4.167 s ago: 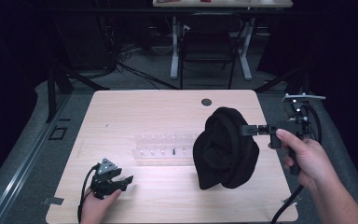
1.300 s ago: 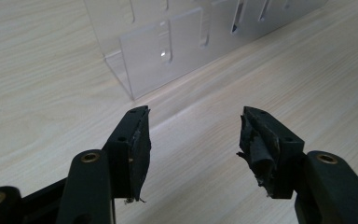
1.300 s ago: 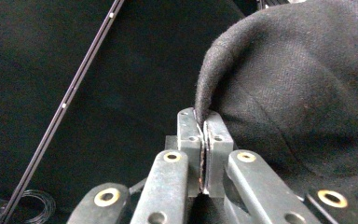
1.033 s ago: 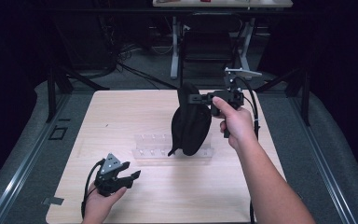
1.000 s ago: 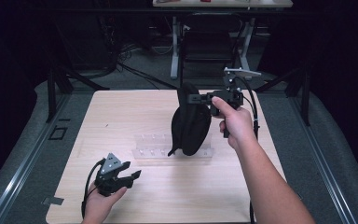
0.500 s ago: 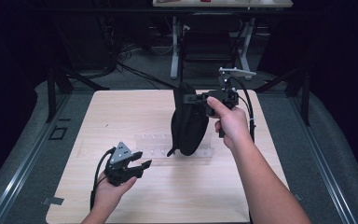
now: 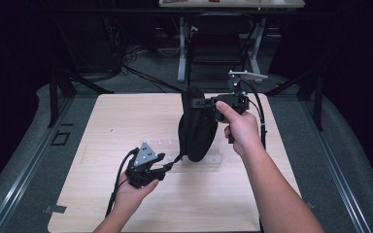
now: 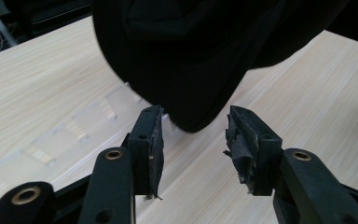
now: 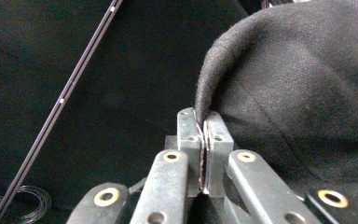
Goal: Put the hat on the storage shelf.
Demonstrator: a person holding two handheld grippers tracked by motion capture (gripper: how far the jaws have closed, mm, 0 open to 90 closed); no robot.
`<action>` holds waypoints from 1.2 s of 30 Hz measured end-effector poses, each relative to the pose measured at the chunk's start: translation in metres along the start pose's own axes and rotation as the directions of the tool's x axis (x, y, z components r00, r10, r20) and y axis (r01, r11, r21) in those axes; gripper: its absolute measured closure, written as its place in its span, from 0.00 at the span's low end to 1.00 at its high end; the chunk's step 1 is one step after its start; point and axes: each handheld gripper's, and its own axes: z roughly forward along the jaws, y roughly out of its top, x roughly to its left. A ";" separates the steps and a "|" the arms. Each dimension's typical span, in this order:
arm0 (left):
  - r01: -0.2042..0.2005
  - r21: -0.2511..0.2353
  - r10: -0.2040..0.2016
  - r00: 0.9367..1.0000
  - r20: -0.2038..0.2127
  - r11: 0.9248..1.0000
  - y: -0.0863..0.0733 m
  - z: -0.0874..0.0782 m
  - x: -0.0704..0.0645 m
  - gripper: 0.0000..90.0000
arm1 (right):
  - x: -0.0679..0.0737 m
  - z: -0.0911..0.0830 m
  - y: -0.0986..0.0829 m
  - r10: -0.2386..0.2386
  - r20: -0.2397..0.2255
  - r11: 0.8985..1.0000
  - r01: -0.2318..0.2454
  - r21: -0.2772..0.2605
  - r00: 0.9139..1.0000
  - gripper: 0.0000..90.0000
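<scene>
Hat: I see black wool cloth, hanging limp, lifted off the table by its rim.
Tray: clear plastic, flat, partly under the hat.

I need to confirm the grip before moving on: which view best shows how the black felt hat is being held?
The right gripper view: the right gripper has its jaws pinched on the black felt hat at its edge. The high view shows it hanging above the table; the left gripper view shows its lower end.

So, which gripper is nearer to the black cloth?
Right. The right gripper is shut on the black cloth at its top edge; the left gripper is open just below its hanging bottom end, not touching.
</scene>
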 end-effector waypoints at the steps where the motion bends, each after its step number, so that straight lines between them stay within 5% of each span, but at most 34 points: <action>1: -0.005 -0.002 0.005 1.000 0.000 1.000 0.002 0.002 -0.002 0.62 | 0.000 0.000 0.000 0.002 0.000 1.000 -0.002 -0.004 1.000 0.98; 7: -0.032 0.000 0.032 0.999 0.009 0.999 0.013 0.010 -0.011 0.65 | 0.000 0.000 0.000 0.001 0.000 1.000 -0.001 -0.007 1.000 0.98; 12: -0.052 0.009 0.052 0.999 0.002 0.999 0.015 0.016 -0.016 0.77 | -0.002 0.000 -0.002 0.005 -0.007 1.000 -0.005 -0.016 1.000 0.98; 25: -0.057 0.022 0.057 0.998 -0.009 0.998 0.013 0.019 -0.014 0.89 | 0.000 0.000 -0.003 -0.003 -0.001 1.000 0.003 -0.005 1.000 0.98; 36: -0.145 0.029 0.146 0.988 -0.046 0.989 0.011 0.017 -0.017 0.93 | 0.008 0.003 -0.003 -0.035 0.026 0.999 0.035 -0.002 0.999 0.94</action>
